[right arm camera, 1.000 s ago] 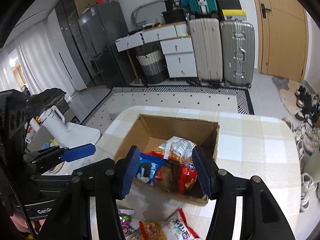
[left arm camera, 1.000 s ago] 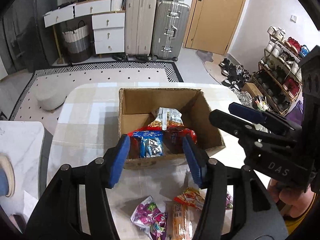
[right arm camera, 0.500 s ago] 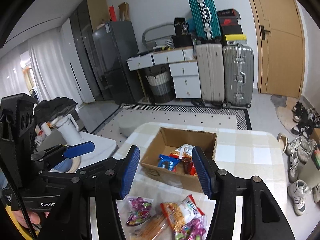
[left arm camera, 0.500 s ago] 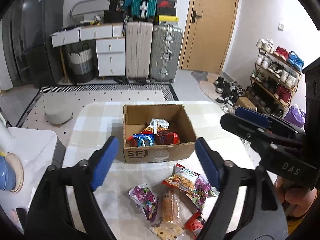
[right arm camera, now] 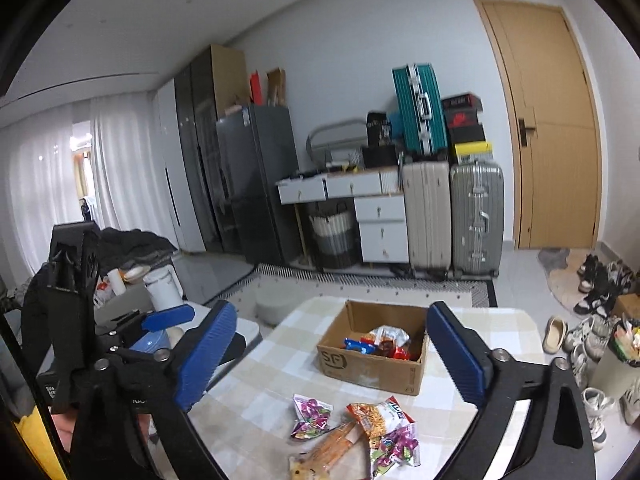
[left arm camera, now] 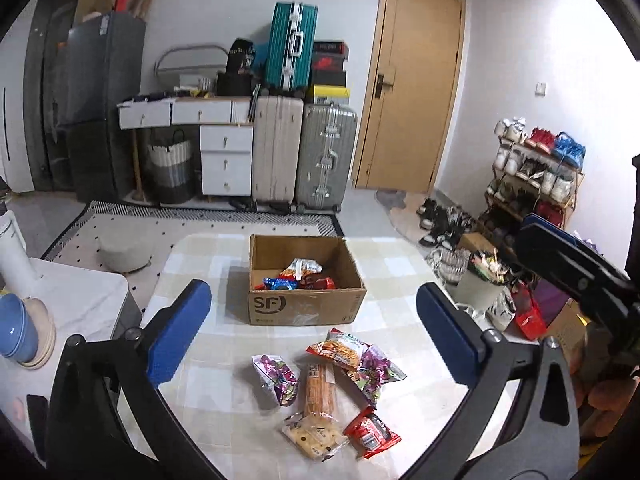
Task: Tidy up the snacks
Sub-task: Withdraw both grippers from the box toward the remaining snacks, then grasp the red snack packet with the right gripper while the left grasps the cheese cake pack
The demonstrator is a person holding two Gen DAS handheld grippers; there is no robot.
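Note:
A cardboard box (left arm camera: 306, 312) (right arm camera: 372, 370) stands on the checked table (left arm camera: 200, 272) and holds several snack packets (left arm camera: 298, 276). More packets lie loose in front of it: a purple bag (left arm camera: 277, 376), a long orange pack (left arm camera: 319, 390), a noodle bag (left arm camera: 340, 350), a red packet (left arm camera: 372, 432) and a biscuit pack (left arm camera: 314, 436). My left gripper (left arm camera: 312, 336) is open and empty, held high above the loose snacks. My right gripper (right arm camera: 332, 360) is open and empty, also raised, to the right of the left one.
A white side table (left arm camera: 80, 300) with a blue cup (left arm camera: 16, 328) stands left. Suitcases (left arm camera: 304, 156), drawers (left arm camera: 226, 160) and a door (left arm camera: 412, 100) are behind. A shoe rack (left arm camera: 536, 176) and a bin (left arm camera: 480, 284) are right of the table.
Both grippers have pulled back and up from the box, so the box looks smaller and the loose snacks have come into view. Both stay open and empty.

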